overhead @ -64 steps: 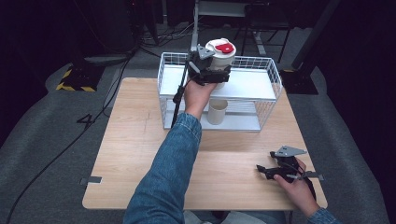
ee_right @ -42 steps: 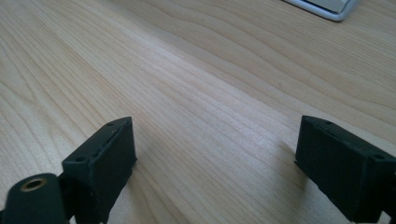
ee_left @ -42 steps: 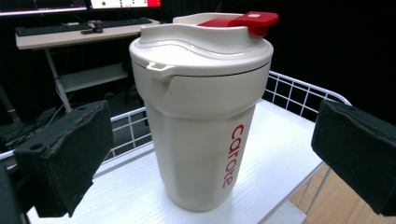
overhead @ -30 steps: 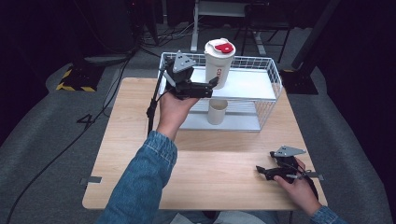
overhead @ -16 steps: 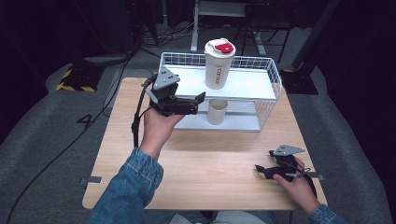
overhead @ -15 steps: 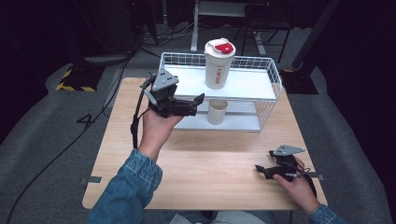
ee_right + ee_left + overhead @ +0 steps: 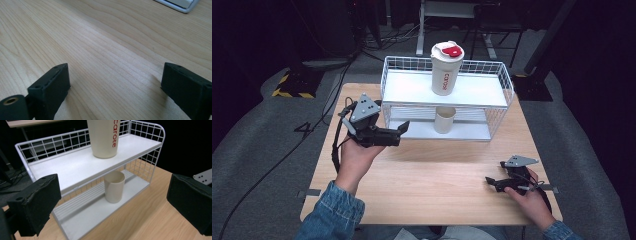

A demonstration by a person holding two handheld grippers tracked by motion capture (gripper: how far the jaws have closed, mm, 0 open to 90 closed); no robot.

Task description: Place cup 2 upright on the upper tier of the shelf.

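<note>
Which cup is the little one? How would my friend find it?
Find the white wire rack at the far side of the wooden table. Look on its lower shelf: the small cup stands there, open on top. Unlike the tall bottle on the shelf above, it is short, plain beige, with no lid or lettering.

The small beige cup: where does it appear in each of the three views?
High view: the small beige cup stands at centre, on the lower shelf of the white wire rack.
Left gripper view: the cup stands at centre, on the lower shelf.
Right gripper view: not in it.
Shared landmark: the tall tumbler on the shelf above the cup.
</note>
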